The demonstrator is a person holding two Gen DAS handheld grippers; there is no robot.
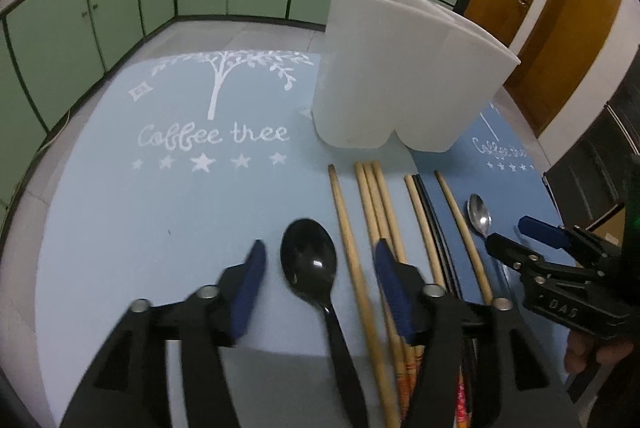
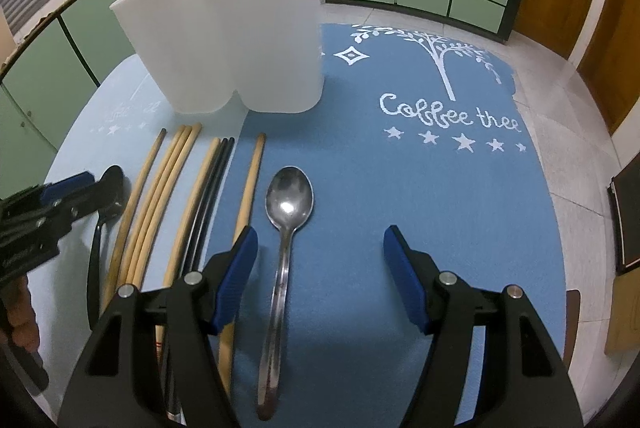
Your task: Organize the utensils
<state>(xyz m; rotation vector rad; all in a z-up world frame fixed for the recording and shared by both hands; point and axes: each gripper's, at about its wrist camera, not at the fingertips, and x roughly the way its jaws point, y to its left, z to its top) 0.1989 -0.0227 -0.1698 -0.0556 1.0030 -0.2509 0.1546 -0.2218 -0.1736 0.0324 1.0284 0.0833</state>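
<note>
Left tool (image 1: 320, 260): fingers spread wide, nothing pinched; it hovers over the glossy black plastic spoon (image 1: 310, 260), whose bowl lies between the blue pads and touches neither.
Right tool (image 2: 320, 248): fingers spread, empty, above the shiny metal spoon (image 2: 286, 212); the spoon's handle runs close to the left-hand blue pad (image 2: 236, 276).
Black spoon, place: flat on the pale blue place mat (image 1: 120, 228), bowl toward 12 o'clock, handle toward 6.
Wooden chopsticks (image 1: 352, 248): lying in a row just beside the black spoon at its 3 o'clock, with thin black chopsticks (image 2: 216, 184) among them.
White two-compartment plastic holder (image 1: 400, 76): upright at 12 o'clock from the row, seemingly empty, so sorting looks barely begun.
Risk, left: the right-hand pad sits over the chopsticks, so closing could catch a stick along with the spoon.
Risk, slip: the spoon's smooth, curved bowl may squirt out of the pads; the handle is likely safer.
Risk, right: closing off-centre could push the metal spoon against the nearest wooden stick.
Risk, holder: it looks light and may tip if knocked during dropping in.
Risk, crowding: the two tools work near each other and could collide.
</note>
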